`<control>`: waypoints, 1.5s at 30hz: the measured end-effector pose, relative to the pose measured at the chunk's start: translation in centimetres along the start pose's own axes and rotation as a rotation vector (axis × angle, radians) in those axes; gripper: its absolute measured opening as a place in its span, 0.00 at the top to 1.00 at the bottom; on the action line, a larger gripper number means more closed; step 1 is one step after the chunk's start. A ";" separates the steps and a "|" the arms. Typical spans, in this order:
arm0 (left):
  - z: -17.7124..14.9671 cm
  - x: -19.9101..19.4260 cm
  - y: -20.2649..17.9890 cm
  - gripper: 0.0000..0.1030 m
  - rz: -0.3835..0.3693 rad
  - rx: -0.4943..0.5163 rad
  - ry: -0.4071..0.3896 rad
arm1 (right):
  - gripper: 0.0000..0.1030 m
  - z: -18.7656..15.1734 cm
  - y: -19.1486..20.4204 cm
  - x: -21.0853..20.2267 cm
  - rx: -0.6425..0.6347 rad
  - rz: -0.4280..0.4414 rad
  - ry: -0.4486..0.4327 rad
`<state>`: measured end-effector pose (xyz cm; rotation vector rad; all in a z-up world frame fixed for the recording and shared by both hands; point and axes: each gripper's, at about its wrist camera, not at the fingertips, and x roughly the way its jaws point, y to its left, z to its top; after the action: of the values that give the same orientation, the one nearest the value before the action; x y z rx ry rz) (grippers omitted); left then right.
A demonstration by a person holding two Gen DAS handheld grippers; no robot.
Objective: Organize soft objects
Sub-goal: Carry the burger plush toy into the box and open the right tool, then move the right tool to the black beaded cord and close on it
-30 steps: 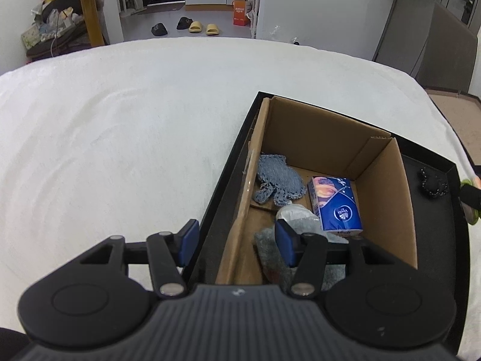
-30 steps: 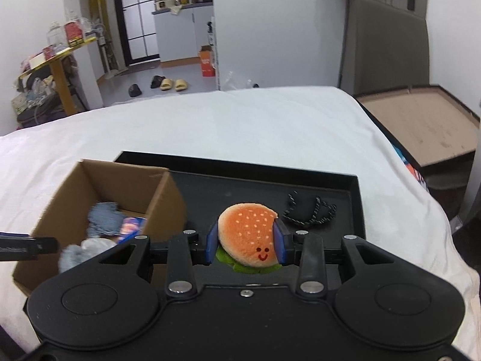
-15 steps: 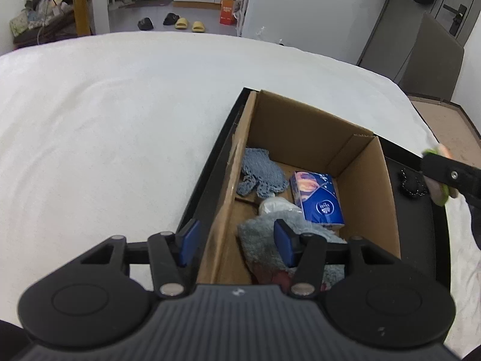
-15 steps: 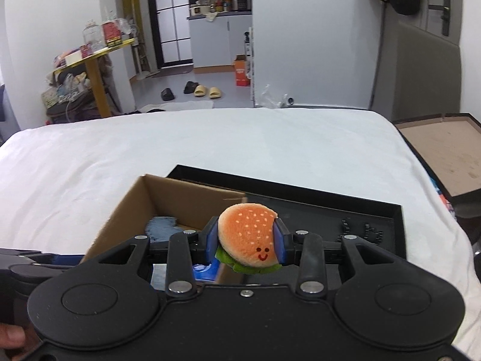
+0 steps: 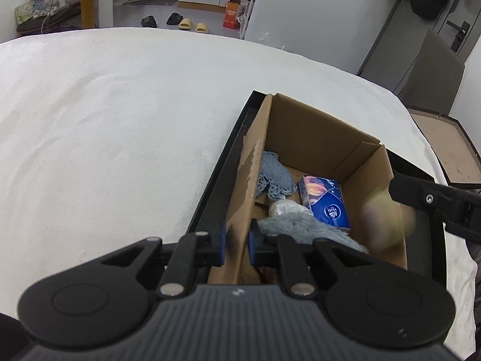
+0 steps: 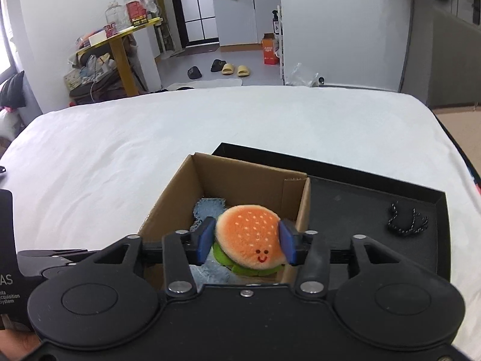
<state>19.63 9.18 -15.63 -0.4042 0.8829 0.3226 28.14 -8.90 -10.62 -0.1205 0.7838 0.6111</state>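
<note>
Left gripper [image 5: 236, 245] clamps the cardboard box [image 5: 318, 138] wall; right gripper [image 6: 245, 245] is opening, plush burger [image 6: 249, 234] seemingly free — let it drop toward 12 o'clock.

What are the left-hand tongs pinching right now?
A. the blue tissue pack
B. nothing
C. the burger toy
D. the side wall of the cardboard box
D: the left tongs are clamped on the near wall of the cardboard box.
</note>
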 end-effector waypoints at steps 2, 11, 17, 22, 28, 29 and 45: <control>0.0 0.0 0.0 0.87 -0.002 -0.002 0.000 | 0.53 -0.1 -0.3 -0.3 0.019 0.000 0.001; 0.3 0.0 -0.2 0.87 0.005 0.009 -0.007 | 0.53 -0.2 -3.0 -1.9 0.052 -0.022 -0.009; 0.8 0.3 -0.3 0.87 0.013 0.003 0.008 | 0.53 0.2 -5.3 -2.1 0.017 -0.078 -0.002; 0.9 0.7 -1.1 0.85 0.047 0.061 0.016 | 0.53 0.1 -7.8 -1.8 -0.005 -0.127 -0.010; 1.5 0.7 -1.9 0.73 0.067 0.101 0.020 | 0.53 -0.1 -11.0 -0.4 -0.001 -0.141 0.017; 1.5 0.7 -2.1 0.67 0.067 0.111 0.017 | 0.53 -0.2 -11.4 -0.1 0.001 -0.140 0.021; 2.4 3.1 -5.5 0.49 0.154 0.177 0.019 | 0.48 -3.2 -18.0 6.1 0.137 -0.150 -0.002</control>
<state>25.53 5.82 -15.62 -0.1758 0.9555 0.3790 39.56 -21.83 -19.25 -0.0522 0.8045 0.4147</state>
